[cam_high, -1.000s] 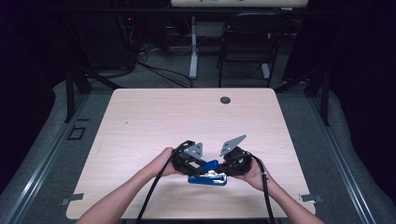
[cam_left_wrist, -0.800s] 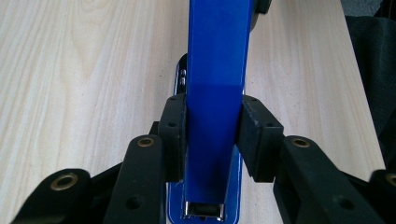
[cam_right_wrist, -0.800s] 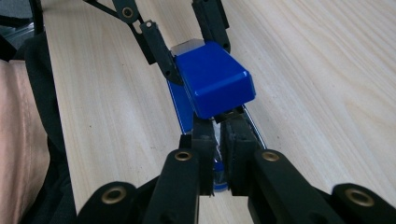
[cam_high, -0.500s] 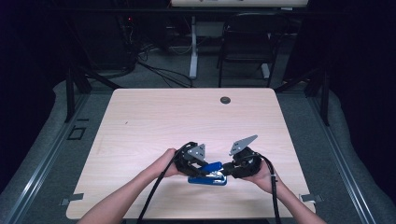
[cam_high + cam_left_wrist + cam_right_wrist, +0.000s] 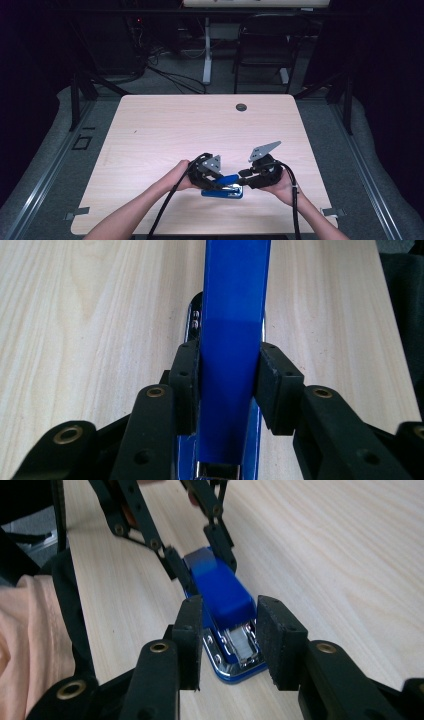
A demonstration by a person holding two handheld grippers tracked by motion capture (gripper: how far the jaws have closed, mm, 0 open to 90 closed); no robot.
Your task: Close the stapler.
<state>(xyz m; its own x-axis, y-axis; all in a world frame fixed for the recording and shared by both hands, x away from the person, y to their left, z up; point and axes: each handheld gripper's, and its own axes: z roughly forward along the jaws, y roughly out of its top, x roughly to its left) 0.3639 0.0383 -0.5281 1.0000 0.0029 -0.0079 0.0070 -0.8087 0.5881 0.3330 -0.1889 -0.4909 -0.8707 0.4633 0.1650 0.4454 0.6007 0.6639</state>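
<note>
The light wooden table (image 5: 165, 135) carries the work at its near edge, between the person's two forearms, with a small dark round fitting (image 5: 241, 107) far off near the back edge.

A blue stapler (image 5: 223, 188) lies on the table close to the front edge, its chrome-trimmed base flat on the wood and its blue top arm lifted at an angle above the base.

The left gripper (image 5: 226, 385), seen in the high view (image 5: 218, 176) at the stapler's left end, has its jaws closed narrowly onto the raised blue arm: in the left gripper view both black pads (image 5: 185, 385) press flat against the arm's two sides, with the base's metal edge visible beneath.

The right gripper (image 5: 227, 640), seen in the high view (image 5: 243, 176) at the stapler's right end, has its jaws partly open and set either side of the stapler's front end. In the right gripper view the left pad (image 5: 191, 637) stands right at the base's side, while the right pad (image 5: 275, 640) stands just beside the chrome front; whether either actually presses on it I cannot tell. The staple channel shows between the pads.
</note>
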